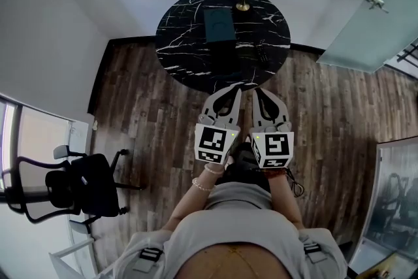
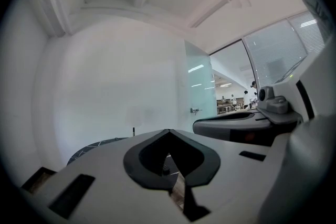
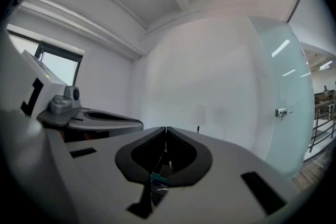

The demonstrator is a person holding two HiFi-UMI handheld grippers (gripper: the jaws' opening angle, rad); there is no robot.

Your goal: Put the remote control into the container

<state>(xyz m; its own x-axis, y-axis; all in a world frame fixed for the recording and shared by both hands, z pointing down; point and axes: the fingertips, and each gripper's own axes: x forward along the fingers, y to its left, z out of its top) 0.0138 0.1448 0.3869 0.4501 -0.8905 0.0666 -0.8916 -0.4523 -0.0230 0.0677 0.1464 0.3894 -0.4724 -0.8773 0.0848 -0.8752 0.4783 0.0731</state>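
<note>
A round black marble table (image 1: 179,42) stands ahead of me on the wood floor. On it sits a dark teal box-shaped container (image 1: 218,24), and a slim black remote control (image 1: 262,52) lies to its right near the table's right edge. My left gripper (image 1: 236,91) and right gripper (image 1: 255,91) are held side by side close to my body, short of the table's near edge. Both are shut with nothing between the jaws. In the left gripper view the jaws (image 2: 168,131) meet at a point. The right gripper view shows its jaws (image 3: 166,129) meeting the same way.
A small brass-coloured object (image 1: 243,5) stands at the table's far edge. A black office chair (image 1: 78,183) is at the left by a window. A glass panel (image 1: 369,16) with a handle stands at the right. White walls lie beyond the table.
</note>
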